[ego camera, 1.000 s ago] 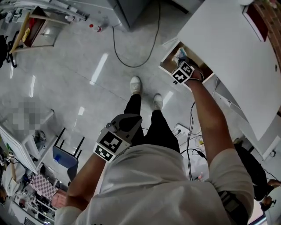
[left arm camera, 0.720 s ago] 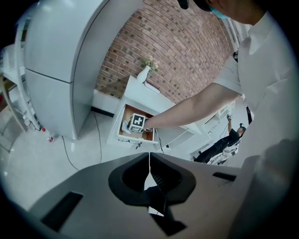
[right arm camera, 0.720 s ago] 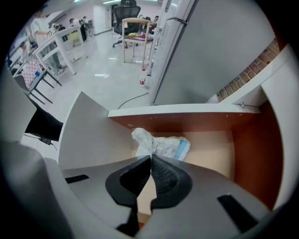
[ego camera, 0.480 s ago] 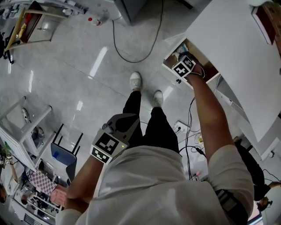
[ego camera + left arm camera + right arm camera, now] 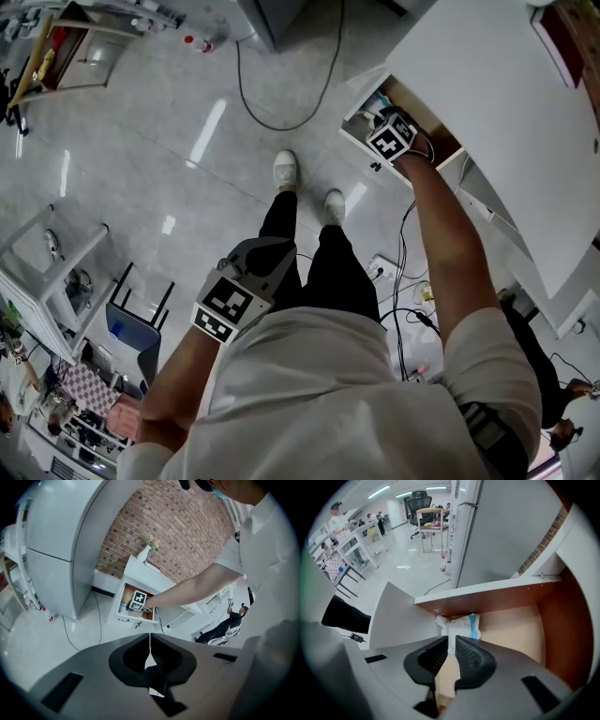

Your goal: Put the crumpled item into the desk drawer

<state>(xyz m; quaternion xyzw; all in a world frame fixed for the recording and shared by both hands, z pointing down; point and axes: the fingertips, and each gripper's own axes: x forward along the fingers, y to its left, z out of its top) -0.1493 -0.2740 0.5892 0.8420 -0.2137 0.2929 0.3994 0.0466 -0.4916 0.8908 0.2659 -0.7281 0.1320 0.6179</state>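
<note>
Reaching slightly deeper than a second ago, my right gripper [image 5: 451,639], upper right of the head view, has the item [image 5: 461,624] down in the drawer [image 5: 513,630], jaws narrow and seemingly pinching its edge, so only release remains; my left gripper [image 5: 150,637] hangs closed, empty.

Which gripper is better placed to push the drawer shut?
Probably the right gripper: it is inside the open drawer, at the item. The left gripper hangs by the leg, far from the desk.
</note>
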